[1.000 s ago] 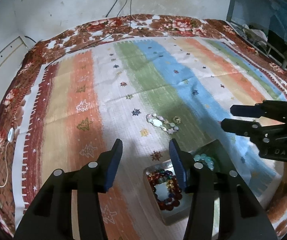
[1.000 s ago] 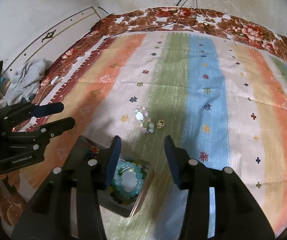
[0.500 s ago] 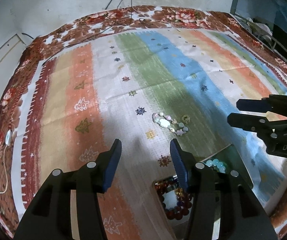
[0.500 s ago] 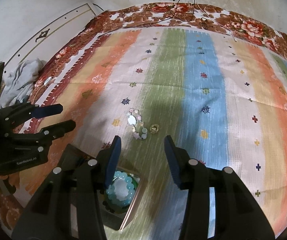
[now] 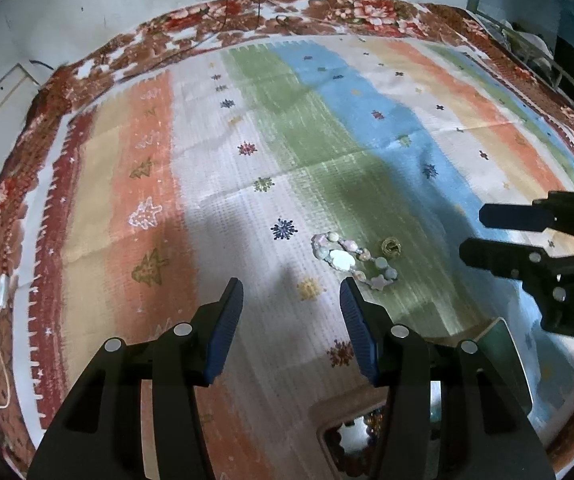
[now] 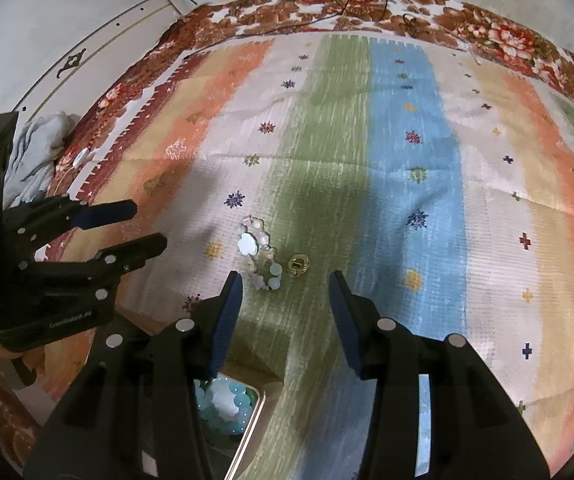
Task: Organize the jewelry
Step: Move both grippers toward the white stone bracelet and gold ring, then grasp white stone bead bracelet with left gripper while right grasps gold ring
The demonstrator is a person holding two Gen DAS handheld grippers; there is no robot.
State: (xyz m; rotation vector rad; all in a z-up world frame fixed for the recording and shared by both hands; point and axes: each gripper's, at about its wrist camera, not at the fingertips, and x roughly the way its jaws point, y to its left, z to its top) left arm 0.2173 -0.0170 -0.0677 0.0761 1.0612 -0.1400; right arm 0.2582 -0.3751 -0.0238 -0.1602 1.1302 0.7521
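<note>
1. striped cloth (image 5: 327,168) spread wide, bearing all.
2. left gripper (image 5: 291,320) tilted steeply down, just short of the pale bracelet (image 5: 351,258), jaws apart, empty.
3. right gripper (image 6: 285,312) pitched likewise, just short of the bracelet, jaws apart, empty.
4. small gold ring (image 6: 298,264) just right of the bracelet.

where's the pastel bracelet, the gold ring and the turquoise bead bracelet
pastel bracelet (image 5: 351,258), left wrist view, on its big white bead
gold ring (image 6: 299,264), right wrist view, on its middle
turquoise bead bracelet (image 6: 227,400), right wrist view, on its far beads
</note>
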